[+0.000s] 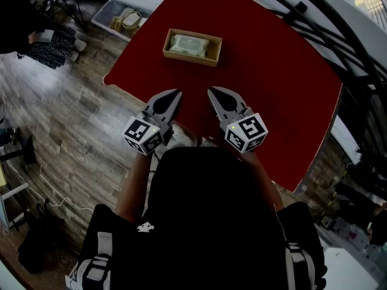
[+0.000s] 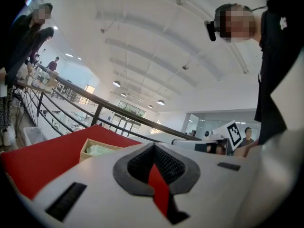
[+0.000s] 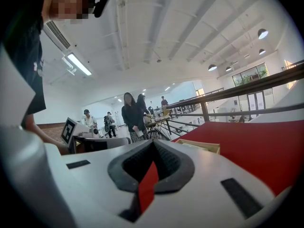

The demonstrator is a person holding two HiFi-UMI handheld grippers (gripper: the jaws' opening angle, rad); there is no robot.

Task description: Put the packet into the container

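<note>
Head view: a red table (image 1: 272, 83) fills the upper centre and right of the frame, standing on a wood-plank floor (image 1: 60, 107).

A shallow wooden container (image 1: 192, 47) sits on the table in the upper centre. The packet (image 1: 188, 45), pale green, lies flat inside it and covers most of its floor. The container stands well apart from both grippers.

The left gripper (image 1: 174, 95) is at the frame's centre left, over the near edge of the table, and points toward the container. In the left gripper view its jaws are closed tip to tip. Nothing is between them; only a red sliver of table shows through the slot behind the tips. Its marker cube (image 1: 143, 135) is at the rear, close to the person's body.

The right gripper (image 1: 214, 94) is just beside the left one, at the centre right, and points the same way. In the right gripper view its jaws likewise meet at the tips, with nothing held. Its marker cube (image 1: 246, 132) is at the rear.

The two grippers do not touch each other, and neither touches the container.

A clear plastic bin (image 1: 118, 18) holding small items stands on the floor at the upper left, beyond the table's corner. A dark railing (image 1: 338, 35) curves along the upper right. In the right gripper view, several people stand in the background at centre left.
</note>
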